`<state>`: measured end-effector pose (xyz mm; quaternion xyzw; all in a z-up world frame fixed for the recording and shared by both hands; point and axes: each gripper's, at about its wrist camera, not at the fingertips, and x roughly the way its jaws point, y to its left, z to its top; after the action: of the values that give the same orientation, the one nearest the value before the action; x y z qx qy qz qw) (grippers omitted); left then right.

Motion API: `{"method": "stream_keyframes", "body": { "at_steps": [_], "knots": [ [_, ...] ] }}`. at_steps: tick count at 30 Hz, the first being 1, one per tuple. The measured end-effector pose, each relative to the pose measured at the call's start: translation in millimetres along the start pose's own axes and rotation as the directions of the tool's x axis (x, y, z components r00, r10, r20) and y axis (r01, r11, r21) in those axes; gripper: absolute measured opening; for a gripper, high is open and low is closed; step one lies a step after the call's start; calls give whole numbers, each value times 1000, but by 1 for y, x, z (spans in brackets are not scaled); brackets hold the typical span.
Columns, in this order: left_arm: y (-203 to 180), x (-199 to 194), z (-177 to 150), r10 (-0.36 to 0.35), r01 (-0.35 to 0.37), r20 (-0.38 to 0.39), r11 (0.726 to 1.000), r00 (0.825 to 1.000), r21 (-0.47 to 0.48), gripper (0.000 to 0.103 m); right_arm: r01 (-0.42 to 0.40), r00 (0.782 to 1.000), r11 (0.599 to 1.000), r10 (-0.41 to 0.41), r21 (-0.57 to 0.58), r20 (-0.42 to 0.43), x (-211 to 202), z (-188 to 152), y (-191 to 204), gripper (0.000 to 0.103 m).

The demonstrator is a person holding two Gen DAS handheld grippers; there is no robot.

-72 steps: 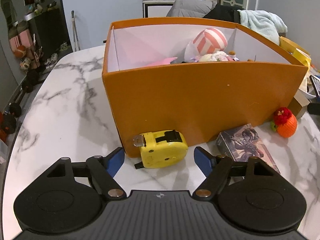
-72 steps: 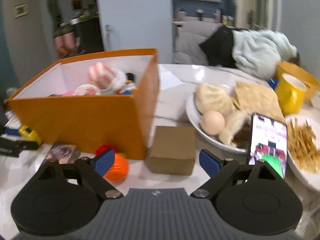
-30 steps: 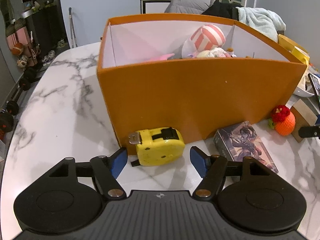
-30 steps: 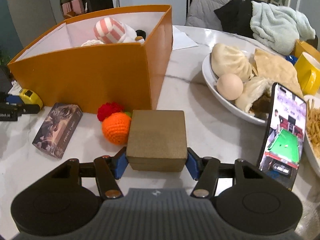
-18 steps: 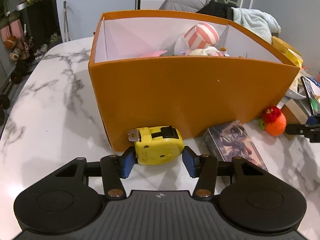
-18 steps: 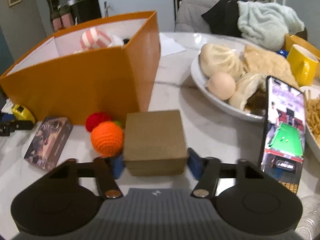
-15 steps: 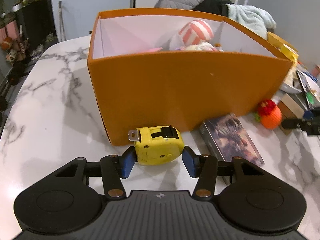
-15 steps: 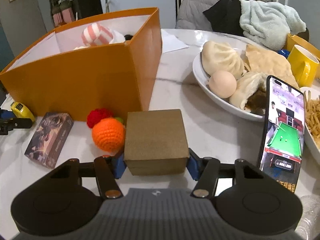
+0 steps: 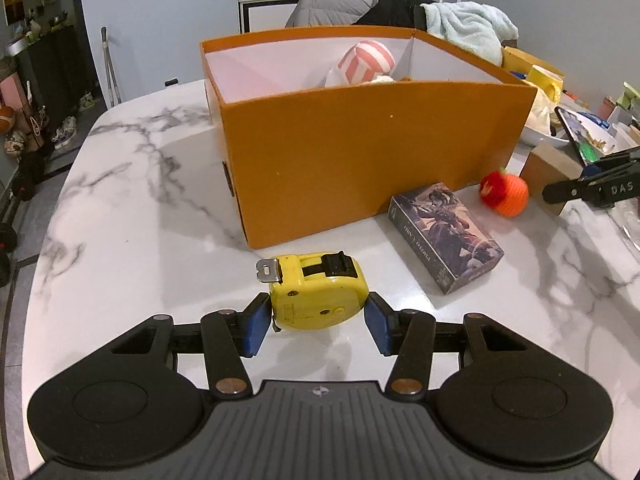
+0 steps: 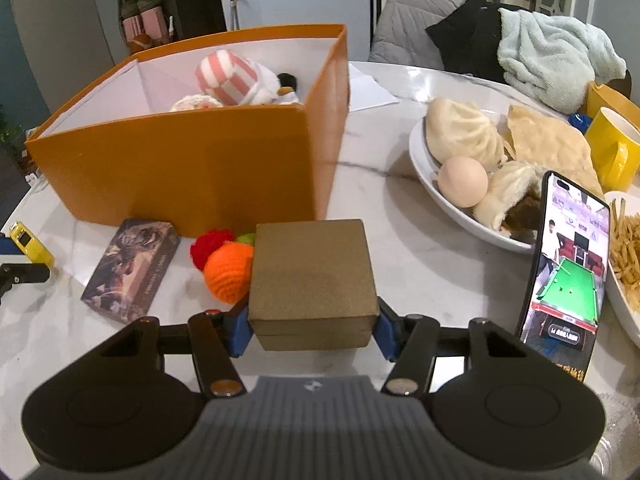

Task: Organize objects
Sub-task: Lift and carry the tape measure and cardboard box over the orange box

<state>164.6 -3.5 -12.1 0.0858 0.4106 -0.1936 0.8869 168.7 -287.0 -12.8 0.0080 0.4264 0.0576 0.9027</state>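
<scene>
My left gripper (image 9: 317, 316) is shut on a yellow tape measure (image 9: 316, 292), held a little off the marble table (image 9: 140, 200), in front of the big orange box (image 9: 360, 160). In the right wrist view my right gripper (image 10: 312, 329) is shut on a small brown cardboard box (image 10: 312, 276), blue pads pressed to both its sides. The orange box (image 10: 180, 168) holds a striped plush toy (image 10: 226, 76) and other soft things. A dark card box (image 10: 132, 268) and an orange-and-red crochet fruit (image 10: 228, 276) lie on the table before it.
Right of the brown box a phone (image 10: 568, 256) stands upright with its screen lit. Behind it are a white bowl (image 10: 440, 200) of buns and an egg, a yellow mug (image 10: 616, 152) and a dish of fries (image 10: 628, 248). The table's left edge (image 9: 36, 280) is near.
My left gripper shut on the tape measure and drew it back from the orange box, slightly up. My right gripper shut on the brown box and has stayed about where it was.
</scene>
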Motion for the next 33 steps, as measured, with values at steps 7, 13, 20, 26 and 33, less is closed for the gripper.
{"method": "stream_keyframes", "body": {
  "at_steps": [7,13,20,26,33],
  "knots": [
    [1,-18,1,-13,12,39,1000,999,11,59,0,1000,1000,0,-1,8,-16,-9,10,61],
    [-2,-35,13,-43,43,82,999,996,1,59,-2,999,1000,1,9,46,-46,-13,10,61],
    [-6,-55,44,-100,104,135,994,986,-24,60,6,995,1000,-5,-13,100,-81,2,9,61],
    [-13,-69,77,-110,114,203,993,973,-10,60,5,989,998,3,-55,150,-97,33,23,61],
    [-15,-60,116,-83,81,205,997,975,21,59,-2,980,995,22,-97,196,-95,78,45,61]
  ]
}}
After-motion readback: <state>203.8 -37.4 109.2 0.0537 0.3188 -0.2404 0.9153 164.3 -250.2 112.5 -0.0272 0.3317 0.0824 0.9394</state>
